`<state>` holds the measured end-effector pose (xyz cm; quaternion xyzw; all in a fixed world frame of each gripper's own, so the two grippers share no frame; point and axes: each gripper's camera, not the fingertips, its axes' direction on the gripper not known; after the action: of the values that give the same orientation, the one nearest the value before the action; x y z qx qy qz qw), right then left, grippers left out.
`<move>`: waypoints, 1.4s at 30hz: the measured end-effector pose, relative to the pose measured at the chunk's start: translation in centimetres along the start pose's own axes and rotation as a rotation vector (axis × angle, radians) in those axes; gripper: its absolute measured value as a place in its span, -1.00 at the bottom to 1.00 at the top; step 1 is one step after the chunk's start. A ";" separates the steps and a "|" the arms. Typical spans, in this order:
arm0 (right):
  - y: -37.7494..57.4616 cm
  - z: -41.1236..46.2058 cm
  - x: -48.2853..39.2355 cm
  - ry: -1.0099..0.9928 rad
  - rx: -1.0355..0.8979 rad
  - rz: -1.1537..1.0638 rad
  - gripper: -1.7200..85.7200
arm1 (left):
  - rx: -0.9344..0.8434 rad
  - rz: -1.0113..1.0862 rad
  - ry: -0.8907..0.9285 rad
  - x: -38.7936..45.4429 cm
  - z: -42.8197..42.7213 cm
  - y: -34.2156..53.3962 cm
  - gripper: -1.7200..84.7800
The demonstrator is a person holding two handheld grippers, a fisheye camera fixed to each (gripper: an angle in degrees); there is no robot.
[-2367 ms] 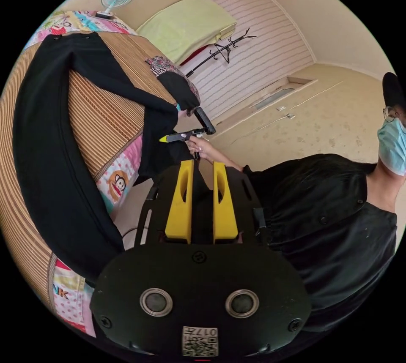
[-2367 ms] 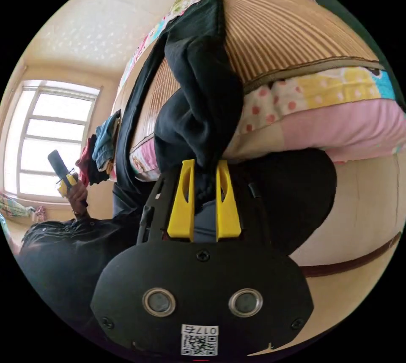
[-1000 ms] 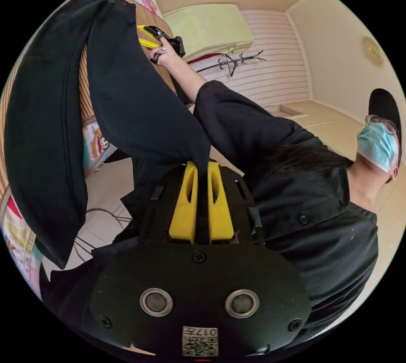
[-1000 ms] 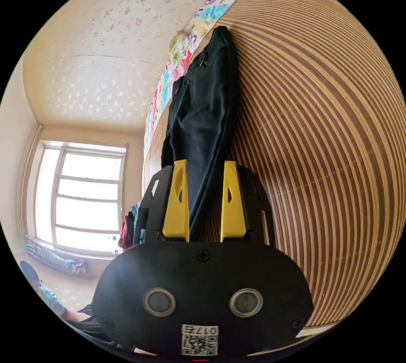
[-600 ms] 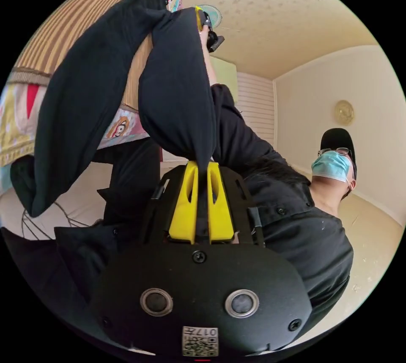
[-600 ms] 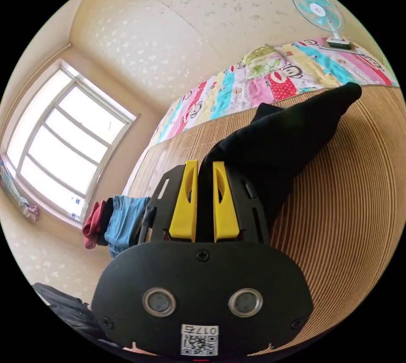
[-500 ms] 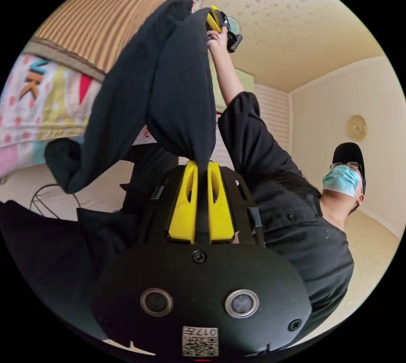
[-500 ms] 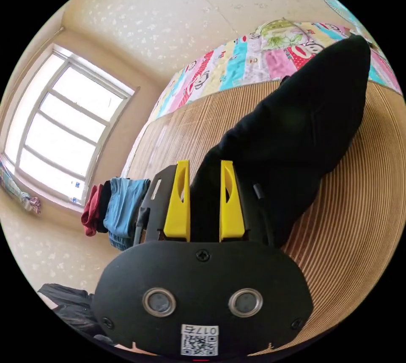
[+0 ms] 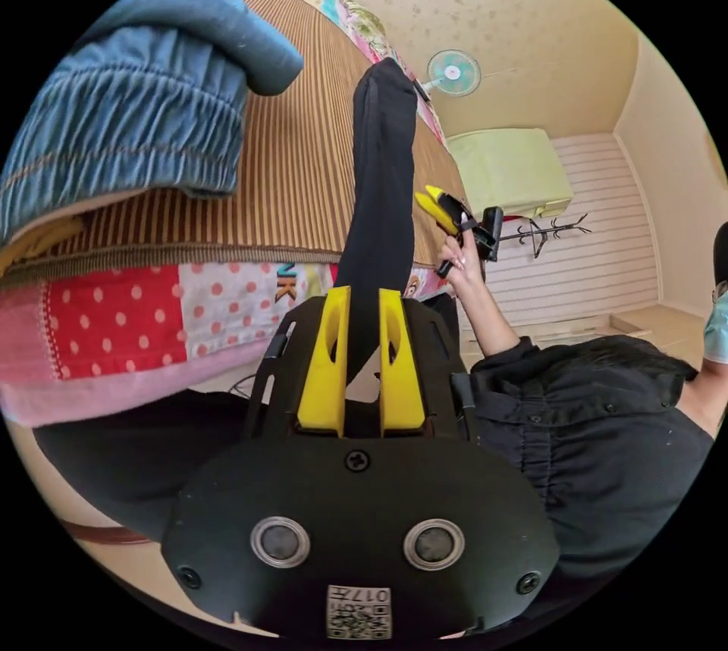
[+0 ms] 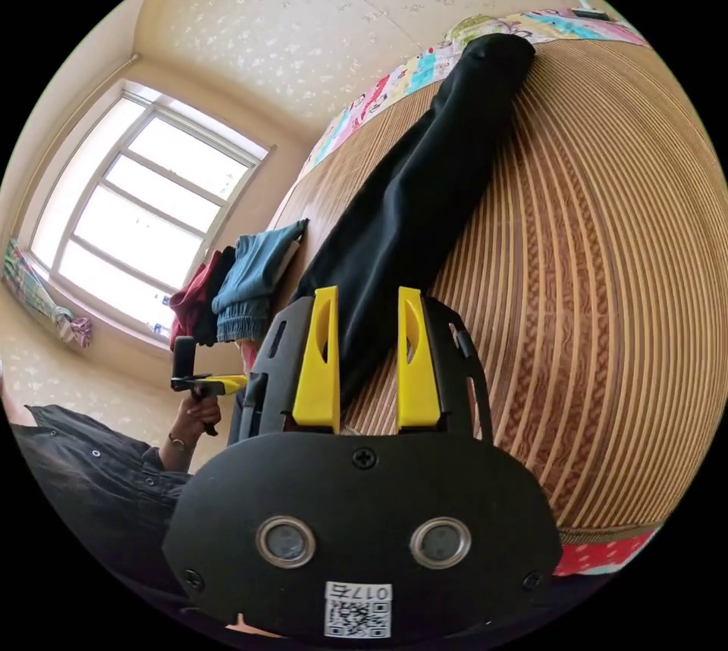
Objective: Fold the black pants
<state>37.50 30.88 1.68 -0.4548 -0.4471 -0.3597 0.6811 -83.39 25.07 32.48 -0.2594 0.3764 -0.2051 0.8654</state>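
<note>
On the striped mat [image 10: 607, 264], black pants [image 10: 425, 196] lie between both spread grippers [image 9: 361, 302] [image 10: 367, 302].

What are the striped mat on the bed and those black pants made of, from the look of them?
The mat looks like woven bamboo or rattan: fine brown and tan ribs with a faint sheen and a bound edge. The pants look like soft matte cloth, maybe cotton knit: no shine, and they lie limp and flat along the mat. The exact fibre cannot be told.
</note>
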 end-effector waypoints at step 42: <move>1.8 -8.8 1.2 -0.054 -0.070 0.084 -0.67 | -0.017 0.171 0.067 8.0 9.7 -4.1 -0.72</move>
<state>42.05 23.11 0.65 -0.5063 -0.4328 -0.3339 0.6670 -71.61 20.34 36.22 -0.2269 0.4276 -0.1359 0.8644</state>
